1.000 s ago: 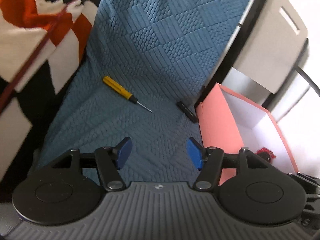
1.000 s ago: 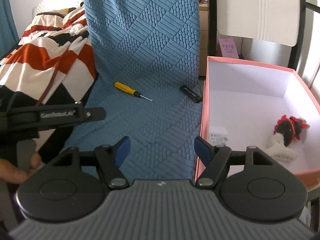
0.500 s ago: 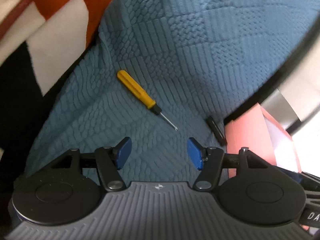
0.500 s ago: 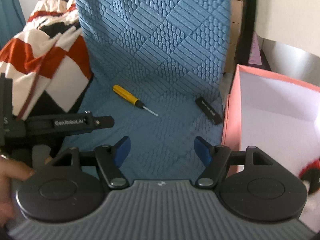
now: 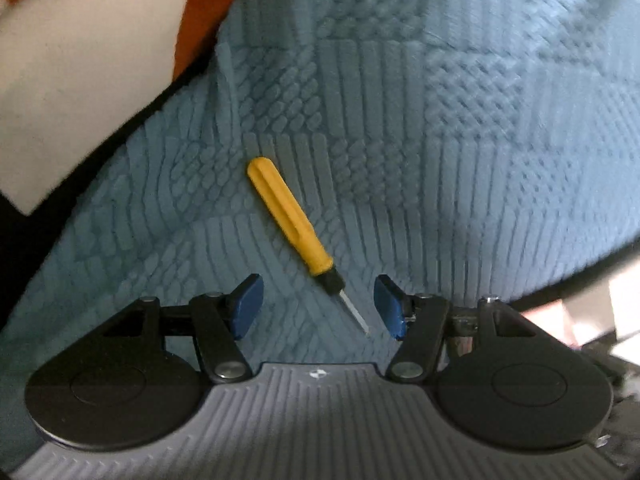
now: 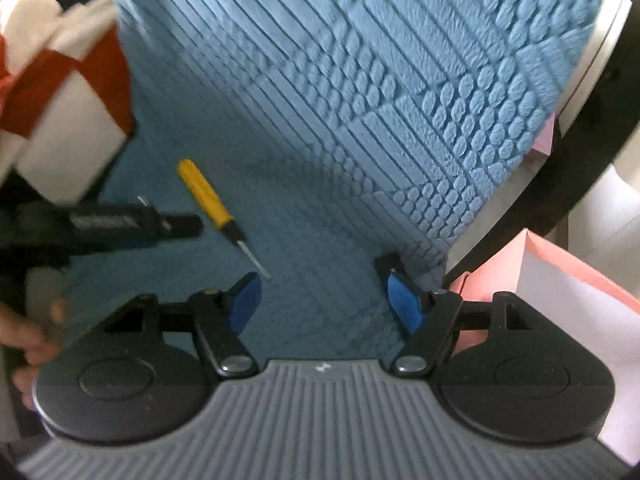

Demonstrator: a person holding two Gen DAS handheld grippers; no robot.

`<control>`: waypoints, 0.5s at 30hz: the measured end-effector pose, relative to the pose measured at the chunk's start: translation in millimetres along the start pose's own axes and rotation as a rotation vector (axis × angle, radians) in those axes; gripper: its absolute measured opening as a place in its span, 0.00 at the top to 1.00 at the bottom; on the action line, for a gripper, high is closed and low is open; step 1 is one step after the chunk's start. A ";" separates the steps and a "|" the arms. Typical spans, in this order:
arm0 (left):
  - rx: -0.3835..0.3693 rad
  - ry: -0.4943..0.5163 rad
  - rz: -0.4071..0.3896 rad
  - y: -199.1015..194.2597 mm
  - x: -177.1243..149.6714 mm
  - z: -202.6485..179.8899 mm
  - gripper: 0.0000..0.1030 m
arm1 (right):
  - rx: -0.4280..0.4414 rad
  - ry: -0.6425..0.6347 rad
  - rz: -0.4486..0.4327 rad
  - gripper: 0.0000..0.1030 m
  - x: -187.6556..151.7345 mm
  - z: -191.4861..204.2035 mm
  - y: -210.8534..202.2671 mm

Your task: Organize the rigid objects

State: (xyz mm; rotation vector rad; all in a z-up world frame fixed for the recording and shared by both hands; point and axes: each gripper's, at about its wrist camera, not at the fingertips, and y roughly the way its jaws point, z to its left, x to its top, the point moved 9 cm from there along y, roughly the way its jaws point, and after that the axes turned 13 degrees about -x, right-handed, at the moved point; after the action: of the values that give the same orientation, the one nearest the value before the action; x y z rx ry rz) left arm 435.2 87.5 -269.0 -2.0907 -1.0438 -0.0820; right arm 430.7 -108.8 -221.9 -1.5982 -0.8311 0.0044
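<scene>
a yellow-handled screwdriver (image 5: 289, 216) is seen lying flat on the blue quilted cover (image 5: 440, 128), well lit and sharp in the left wrist view. its handle is a bright, ribbed yellow plastic, long and rounded at the far end, and it is followed by a short black collar and a thin, bare metal shaft that ends in a small flat tip. the tool is laid on a slant, handle up and to the left, tip down and to the right. the left gripper (image 5: 316, 306) is held low over the cover with its blue pads spread well apart, and nothing is pinched between them; the metal tip is found in the gap between the two pads, nearer the right one, while the handle is still out in front of them. in the right wrist view the same screwdriver (image 6: 208, 198) is shown to the left of centre, just beside the dark body of the left gripper (image 6: 120, 222), which is gripped by a blurred hand (image 6: 28, 336) at the picture's edge. the right gripper (image 6: 322, 304) is also held with its jaws wide apart and empty. a small black object (image 6: 390, 262) is seen on the cover just behind its right pad, largely hidden. a pink box (image 6: 560, 272) with a white inside is set at the right, beside the cover, and a striped orange, white and black blanket (image 6: 60, 92) is piled at the left.
</scene>
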 end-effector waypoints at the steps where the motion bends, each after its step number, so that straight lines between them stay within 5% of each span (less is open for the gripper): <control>1: 0.005 -0.015 -0.003 3.7 2.9 1.7 0.35 | 0.007 0.003 0.026 0.31 1.3 -1.6 7.5; 10: 0.031 -0.073 0.001 28.9 6.1 -3.2 0.36 | -0.024 -0.041 0.128 0.51 11.6 -19.3 48.7; 15: 0.109 -0.070 -0.004 42.8 0.1 -0.5 0.39 | -0.089 -0.083 0.180 0.64 9.4 -31.6 72.8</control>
State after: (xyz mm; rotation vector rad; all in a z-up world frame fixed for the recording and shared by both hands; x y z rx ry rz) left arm 465.5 72.0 -295.1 -2.0047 -1.0704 0.0455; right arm 488.4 -128.9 -273.5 -1.7616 -0.7577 0.1652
